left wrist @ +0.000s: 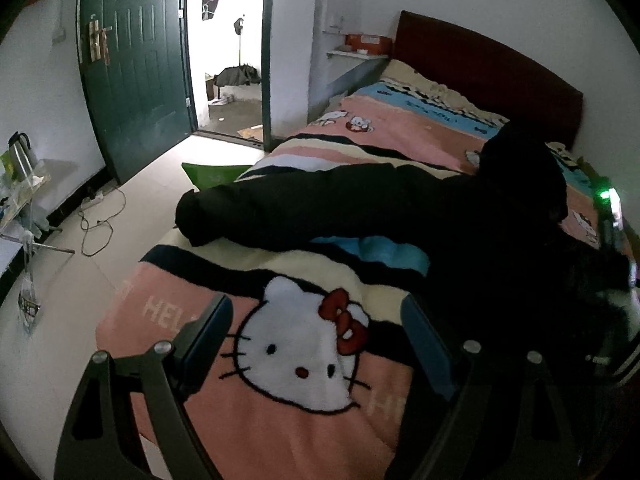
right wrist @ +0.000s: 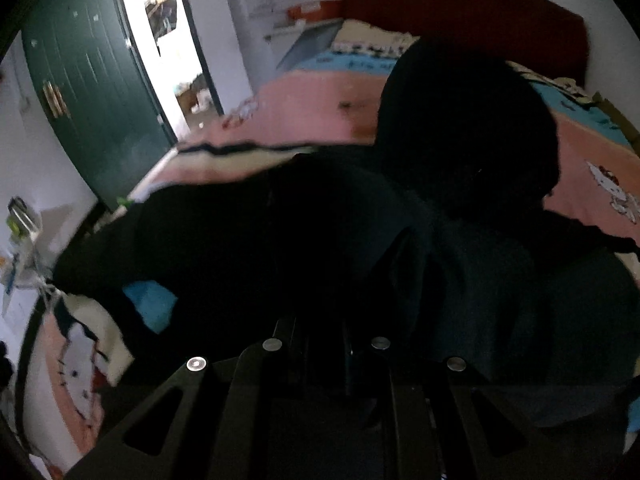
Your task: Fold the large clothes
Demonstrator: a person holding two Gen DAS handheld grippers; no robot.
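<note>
A large black hooded garment (left wrist: 360,204) lies across the bed on a pink cartoon-cat blanket (left wrist: 280,412). One sleeve (left wrist: 208,216) reaches toward the bed's left edge, and the hood (left wrist: 520,160) points at the headboard. My left gripper (left wrist: 316,320) hovers open over the cat's face, short of the cloth, with nothing between its fingers. In the right wrist view the garment (right wrist: 460,152) fills the middle. My right gripper (right wrist: 318,330) has its fingers close together, shut on a fold of the dark fabric, though the contact is hard to see. The right gripper's body with its green light (left wrist: 609,196) shows at the left wrist view's right edge.
A red headboard (left wrist: 480,64) closes the far end of the bed. A green door (left wrist: 136,64) stands open onto a bright doorway. A folding table with a kettle (left wrist: 20,156) is at the left wall. A cable (left wrist: 100,220) lies on the floor, and a green bag (left wrist: 212,174) rests beside the bed.
</note>
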